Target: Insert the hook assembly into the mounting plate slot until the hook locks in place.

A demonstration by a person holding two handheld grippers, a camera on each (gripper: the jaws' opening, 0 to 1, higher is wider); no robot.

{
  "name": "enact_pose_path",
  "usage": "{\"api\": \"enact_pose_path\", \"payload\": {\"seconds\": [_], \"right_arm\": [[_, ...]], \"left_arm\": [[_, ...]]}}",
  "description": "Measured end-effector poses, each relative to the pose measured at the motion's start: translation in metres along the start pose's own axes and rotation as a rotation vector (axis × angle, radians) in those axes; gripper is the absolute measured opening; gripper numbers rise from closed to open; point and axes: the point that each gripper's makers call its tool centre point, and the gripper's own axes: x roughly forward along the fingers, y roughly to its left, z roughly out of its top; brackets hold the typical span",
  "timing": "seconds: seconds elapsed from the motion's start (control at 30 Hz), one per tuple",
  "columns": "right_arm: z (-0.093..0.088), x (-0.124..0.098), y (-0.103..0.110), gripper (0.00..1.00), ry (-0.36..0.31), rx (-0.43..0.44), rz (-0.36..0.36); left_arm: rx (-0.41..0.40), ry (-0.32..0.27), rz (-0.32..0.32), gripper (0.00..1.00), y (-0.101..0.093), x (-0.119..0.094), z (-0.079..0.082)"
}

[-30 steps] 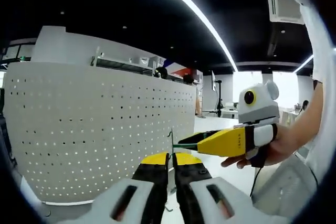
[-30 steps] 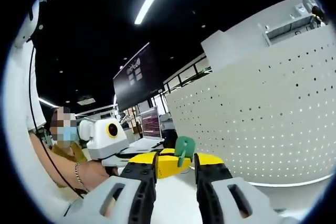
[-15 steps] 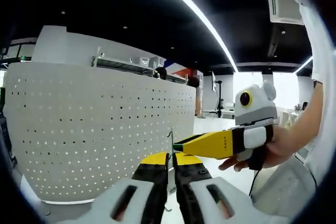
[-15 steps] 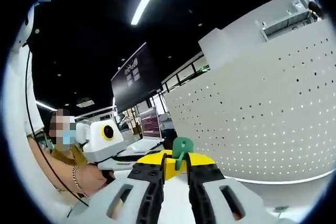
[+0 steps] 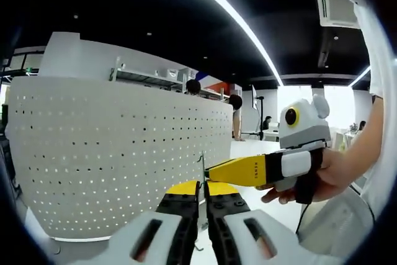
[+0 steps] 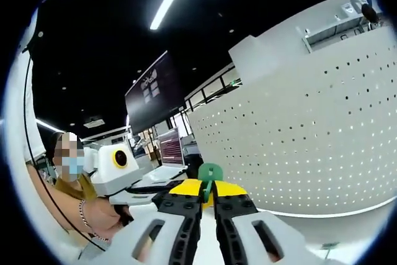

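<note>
My left gripper (image 5: 201,188) is shut on a thin metal plate (image 5: 202,166) that stands edge-on above its yellow jaw tips. The right gripper (image 5: 213,170) comes in from the right, its yellow jaws pointing at that plate's top. In the right gripper view, my right gripper (image 6: 208,189) is shut on a green hook piece (image 6: 209,172), whose rounded top sticks up between the jaw tips. The left gripper's white body (image 6: 118,167) lies just left of the hook.
A large curved white perforated panel (image 5: 111,153) (image 6: 310,153) stands close behind both grippers. A hand (image 5: 325,175) holds the right gripper. A person's arm (image 6: 74,206) fills the left side. A dark ceiling with light strips is overhead.
The right gripper's jaws have drawn together onto the green hook piece. The right gripper has shifted slightly beside the plate. The left gripper stays shut on the plate.
</note>
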Motion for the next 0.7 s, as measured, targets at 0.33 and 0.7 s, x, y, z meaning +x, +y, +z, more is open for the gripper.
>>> {"api": "enact_pose_path", "payload": {"seconds": [0.33,0.7], "right_arm": [[0.0001,0.0013,-0.0023,0.01,0.007,-0.004,-0.031],[-0.0006,0.0012,-0.0035,0.01,0.009,0.004,-0.035]], "left_arm": [[0.011,0.002,0.007,0.03,0.0005,0.0004,0.0015],[0.000,0.009,0.006,0.04,0.0018,0.0010,-0.0002]]}}
